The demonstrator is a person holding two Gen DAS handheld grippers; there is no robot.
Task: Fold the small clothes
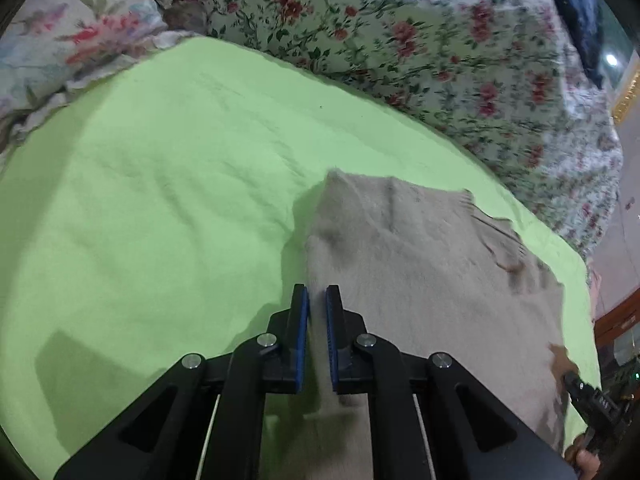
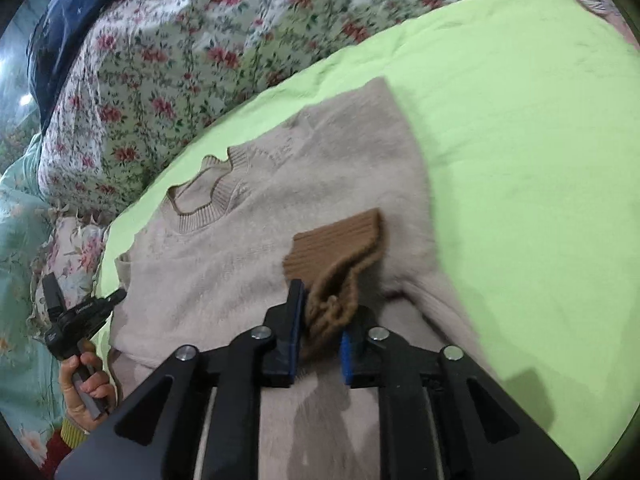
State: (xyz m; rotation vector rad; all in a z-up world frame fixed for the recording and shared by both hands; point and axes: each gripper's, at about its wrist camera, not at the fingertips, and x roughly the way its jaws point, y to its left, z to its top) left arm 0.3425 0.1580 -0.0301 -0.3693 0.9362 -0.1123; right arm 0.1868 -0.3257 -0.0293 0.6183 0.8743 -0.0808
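Both grippers have cloth in them: my right gripper (image 2: 318,300) is clenched on the brown ribbed cuff (image 2: 340,236) of the sweater (image 2: 224,264), and my left gripper (image 1: 317,300) is closed, with a narrow gap between the pads, on a ridge of the beige knit along the sweater's edge.

Judging by this, I am in the middle of folding a sleeve inward — the cuff sits bunched between my right jaws, over the body of the sweater near the centre of the right wrist view. The next move, I think, calls for laying that cuff flat across the chest and letting go, while my left side holds the edge taut so the body does not drag. The knit is soft and may slide or bunch if I pull too fast.

From largest to smallest: the green sheet (image 1: 160,160) fills most of both views, with a flowered quilt (image 1: 440,40) across the top. On the sheet lies the sweater — lower right in the left wrist view, centre and left in the right wrist view. It is pale beige and fuzzy, with its ribbed collar (image 2: 212,196) toward the upper left of the right wrist view. Smallest is the cuff, darker brown, ribbed, its end crumpled between my right jaws.
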